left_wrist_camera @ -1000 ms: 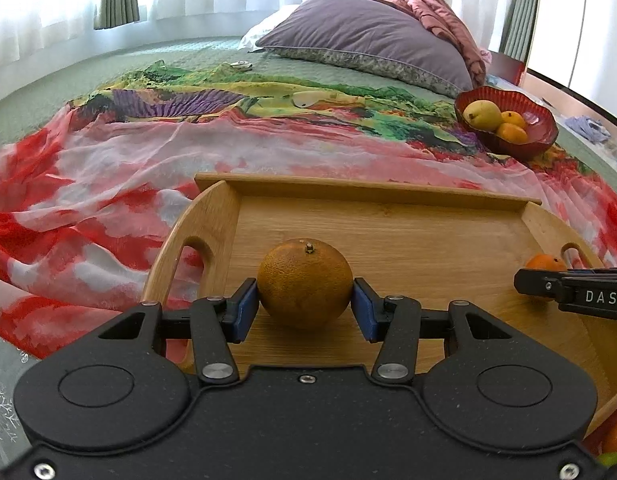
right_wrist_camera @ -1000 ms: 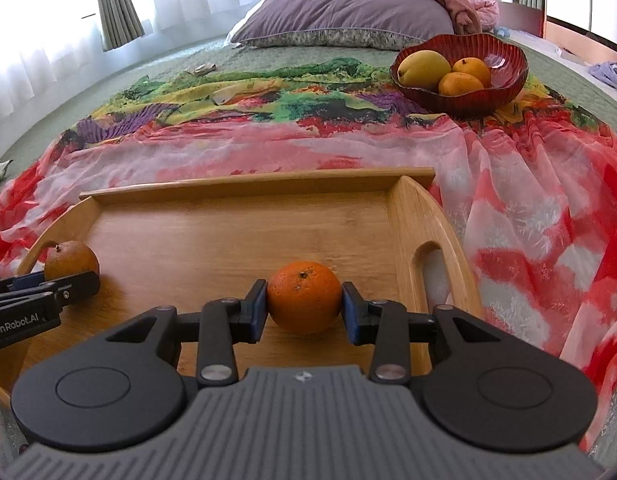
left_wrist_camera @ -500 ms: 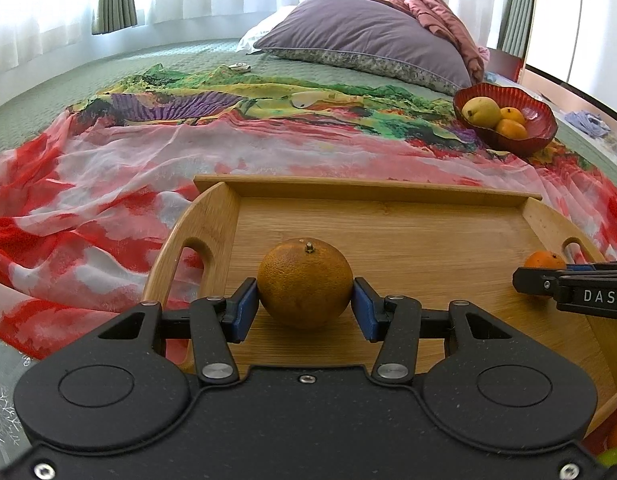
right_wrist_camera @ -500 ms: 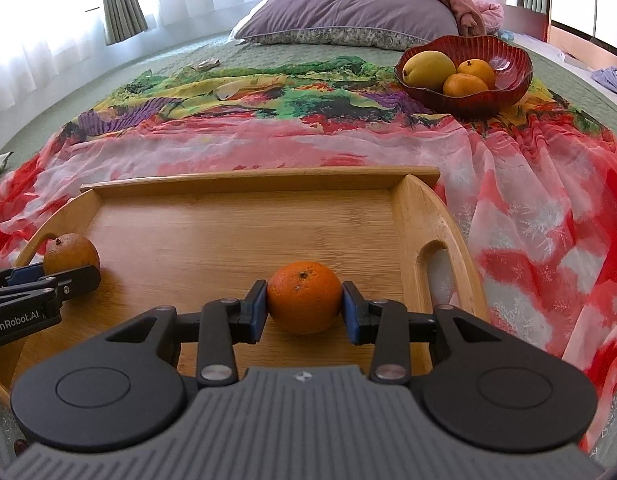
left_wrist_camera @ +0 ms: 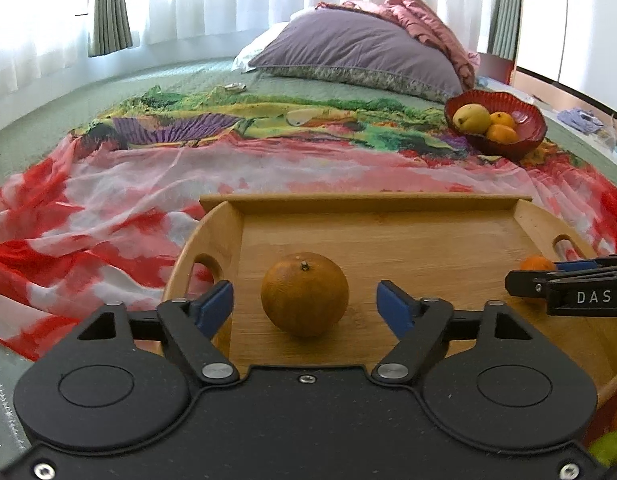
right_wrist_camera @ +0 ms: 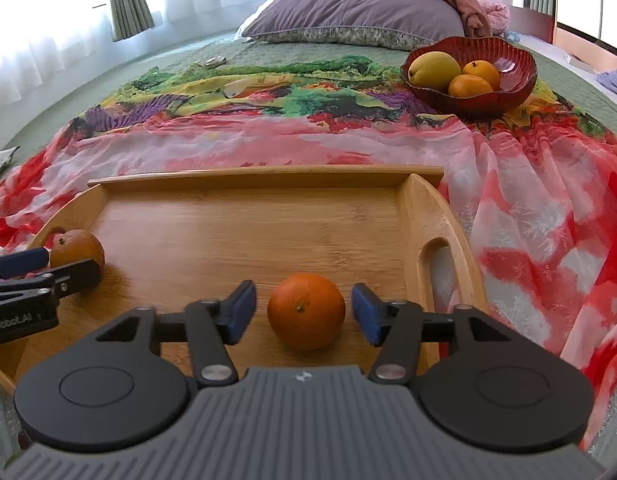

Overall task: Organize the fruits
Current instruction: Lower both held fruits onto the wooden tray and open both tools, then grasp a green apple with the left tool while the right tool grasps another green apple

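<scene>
Fruit is being set out on a wooden tray (left_wrist_camera: 428, 240) that is lying on a red and white patterned cloth (left_wrist_camera: 88, 216) spread over a bed. The jaws of the left gripper (left_wrist_camera: 304, 304) are being opened, and a dull brownish orange (left_wrist_camera: 304, 300) is being left between the blue pads (left_wrist_camera: 214, 306) with a gap showing on each side; the fruit is resting on the tray floor near the left handle. The jaws of the right gripper (right_wrist_camera: 304, 312) are likewise being opened around a brighter orange (right_wrist_camera: 306, 310), which is sitting on the tray near the right handle, free of both pads. Both fruits are being kept well apart, at opposite ends of the tray. Farther back on the cloth, a red bowl (right_wrist_camera: 516, 76) is being used to hold a yellow fruit (right_wrist_camera: 434, 70) and two small oranges (right_wrist_camera: 474, 78). A purple pillow (left_wrist_camera: 356, 52) is being propped at the head of the bed.
</scene>
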